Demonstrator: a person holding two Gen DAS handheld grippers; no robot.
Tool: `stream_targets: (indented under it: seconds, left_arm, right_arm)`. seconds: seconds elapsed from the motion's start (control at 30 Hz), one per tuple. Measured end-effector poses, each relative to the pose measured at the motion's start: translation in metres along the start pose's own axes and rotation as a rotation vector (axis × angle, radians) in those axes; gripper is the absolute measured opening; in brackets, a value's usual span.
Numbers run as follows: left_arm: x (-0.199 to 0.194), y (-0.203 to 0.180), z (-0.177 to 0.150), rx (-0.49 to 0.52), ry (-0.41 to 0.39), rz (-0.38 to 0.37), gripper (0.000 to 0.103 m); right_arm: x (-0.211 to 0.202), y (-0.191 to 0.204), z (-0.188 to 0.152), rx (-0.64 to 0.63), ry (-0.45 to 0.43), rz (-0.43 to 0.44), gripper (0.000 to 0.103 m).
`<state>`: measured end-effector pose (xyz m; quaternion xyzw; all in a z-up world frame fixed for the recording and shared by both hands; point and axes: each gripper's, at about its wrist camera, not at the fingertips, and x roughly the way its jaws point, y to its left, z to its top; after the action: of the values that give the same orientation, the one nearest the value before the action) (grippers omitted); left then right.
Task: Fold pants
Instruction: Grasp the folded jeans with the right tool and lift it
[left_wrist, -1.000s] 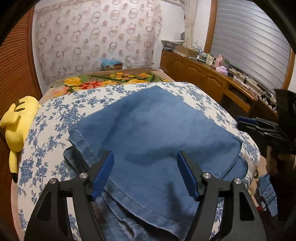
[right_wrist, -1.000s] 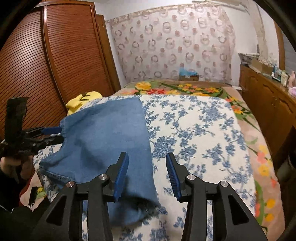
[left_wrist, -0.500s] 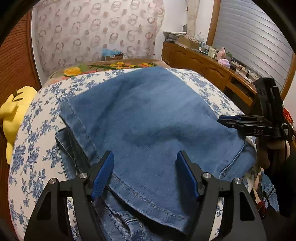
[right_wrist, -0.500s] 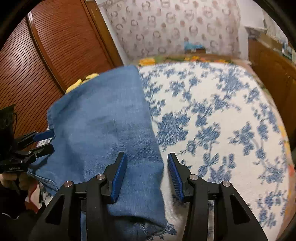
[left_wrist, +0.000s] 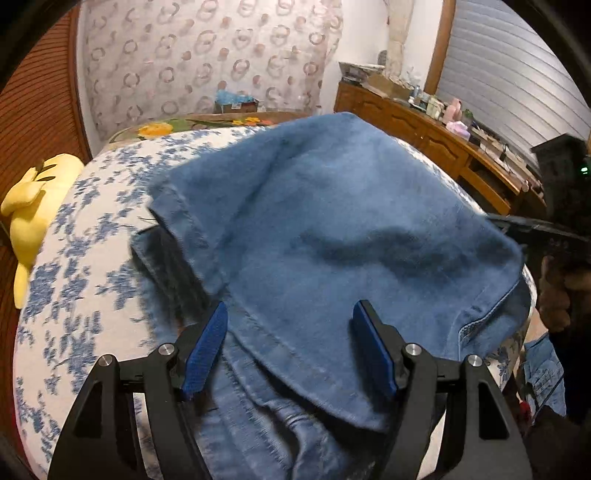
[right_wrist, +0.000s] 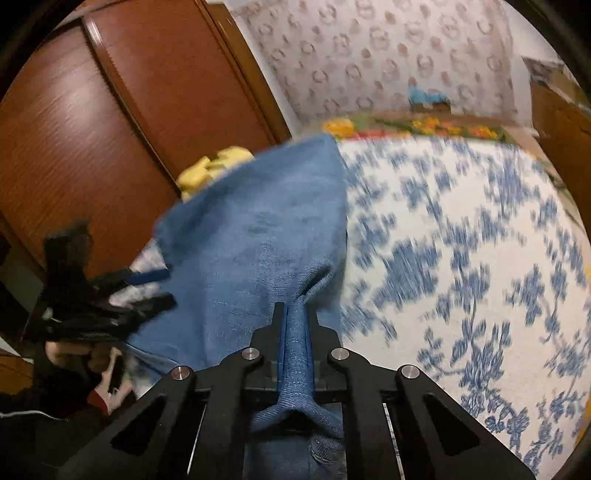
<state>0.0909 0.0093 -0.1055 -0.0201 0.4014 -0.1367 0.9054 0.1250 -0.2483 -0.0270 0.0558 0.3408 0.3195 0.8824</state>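
The right gripper (right_wrist: 295, 325) has just closed its 2 jaws, and a pinched ridge of the folded blue denim pants (left_wrist: 332, 229) is clamped between the pads. The rest of the pants spreads ahead and to its left over the white bedspread with blue flowers (right_wrist: 461, 258). The left gripper (left_wrist: 290, 343) hovers over the near hem of the pants with its 2 blue pads (left_wrist: 205, 350) standing apart, gripping nothing. A yellow plush toy (left_wrist: 33, 210) lies far left of it.
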Motion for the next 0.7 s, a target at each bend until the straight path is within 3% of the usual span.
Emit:
stream_targets:
  seconds: [0.17, 0.33, 0.47, 0.7]
  left_arm:
    - [-0.033, 0.021, 0.007, -0.042, -0.066, 0.022, 0.072]
    - [-0.066, 0.047, 0.012, -0.074, -0.131, 0.055, 0.072]
    - [-0.082, 0.064, 0.012, -0.098, -0.160, 0.086, 0.072]
    - [-0.095, 0.094, 0.007, -0.144, -0.184, 0.133, 0.072]
  right_arm:
    - [-0.026, 0.036, 0.024, -0.071, -0.091, 0.021, 0.008]
    - [-0.030, 0.074, 0.041, -0.159, -0.120, 0.054, 0.007]
    - [-0.012, 0.105, 0.044, -0.214, -0.102, 0.110, 0.007]
    - [0.048, 0.142, 0.028, -0.291, 0.006, 0.216, 0.007]
